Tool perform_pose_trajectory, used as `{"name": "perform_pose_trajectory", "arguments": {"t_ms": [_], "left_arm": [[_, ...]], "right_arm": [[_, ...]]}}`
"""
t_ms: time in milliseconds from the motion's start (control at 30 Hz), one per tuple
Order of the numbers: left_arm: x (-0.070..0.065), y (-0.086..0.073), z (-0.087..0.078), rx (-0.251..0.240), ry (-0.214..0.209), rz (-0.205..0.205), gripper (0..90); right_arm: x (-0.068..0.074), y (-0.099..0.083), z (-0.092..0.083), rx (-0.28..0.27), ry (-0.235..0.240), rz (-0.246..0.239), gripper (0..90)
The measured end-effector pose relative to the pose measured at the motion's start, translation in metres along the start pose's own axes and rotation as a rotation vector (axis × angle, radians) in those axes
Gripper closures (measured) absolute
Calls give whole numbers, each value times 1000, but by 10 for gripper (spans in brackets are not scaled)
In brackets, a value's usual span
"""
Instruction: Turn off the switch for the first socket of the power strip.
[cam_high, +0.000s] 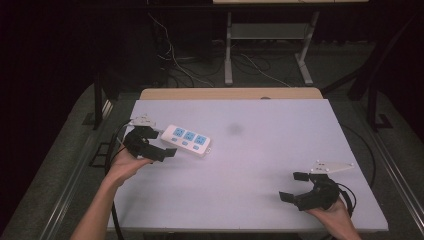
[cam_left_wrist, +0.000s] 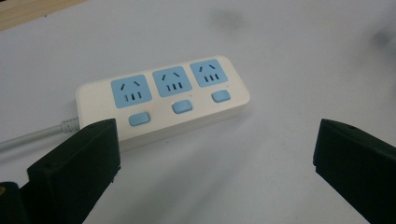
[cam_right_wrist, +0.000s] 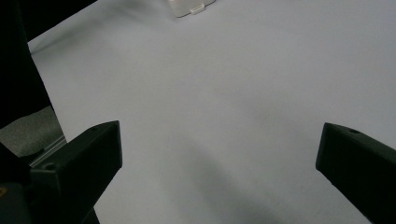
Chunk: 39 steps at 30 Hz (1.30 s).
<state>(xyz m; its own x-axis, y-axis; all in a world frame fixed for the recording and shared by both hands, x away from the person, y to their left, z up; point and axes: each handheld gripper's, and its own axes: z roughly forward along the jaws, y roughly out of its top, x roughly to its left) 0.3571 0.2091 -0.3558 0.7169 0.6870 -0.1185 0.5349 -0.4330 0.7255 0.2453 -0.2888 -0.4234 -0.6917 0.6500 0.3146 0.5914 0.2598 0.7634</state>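
A white power strip (cam_high: 186, 140) with three blue sockets and three blue switches lies flat on the left part of the white table (cam_high: 250, 170). Its grey cord (cam_left_wrist: 32, 137) leaves the end nearest my left gripper. My left gripper (cam_high: 161, 143) is open just beside that end of the strip, without touching it. In the left gripper view the strip (cam_left_wrist: 163, 100) lies just ahead of the wide-apart jaws of my left gripper (cam_left_wrist: 215, 149). My right gripper (cam_high: 293, 186) is open near the front right of the table, with nothing between its fingers. One end of the strip (cam_right_wrist: 189, 7) shows far ahead of my right gripper (cam_right_wrist: 217, 149).
A faint dark smudge (cam_high: 234, 129) marks the table behind the strip. A wooden board edge (cam_high: 230, 93) runs along the table's back. Beyond it stand desk legs (cam_high: 228, 50) and loose cables (cam_high: 175, 60) on the floor. Metal rails flank the table on both sides.
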Motion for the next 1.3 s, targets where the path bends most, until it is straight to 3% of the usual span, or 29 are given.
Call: {"name": "perform_pose_trajectory", "arguments": {"t_ms": [300, 567, 1067, 1300], "left_arm": [[15, 10, 5, 16, 11, -2, 24], [29, 13, 9, 23, 24, -13, 120], [46, 18, 14, 12, 37, -48, 221], [50, 17, 17, 5, 52, -59, 405]], "right_arm": [[0, 0, 0, 0, -4, 1, 3], [-1, -1, 1, 5, -8, 3, 3], [-1, -1, 2, 10, -8, -1, 3], [-1, -1, 2, 15, -8, -1, 3]]}}
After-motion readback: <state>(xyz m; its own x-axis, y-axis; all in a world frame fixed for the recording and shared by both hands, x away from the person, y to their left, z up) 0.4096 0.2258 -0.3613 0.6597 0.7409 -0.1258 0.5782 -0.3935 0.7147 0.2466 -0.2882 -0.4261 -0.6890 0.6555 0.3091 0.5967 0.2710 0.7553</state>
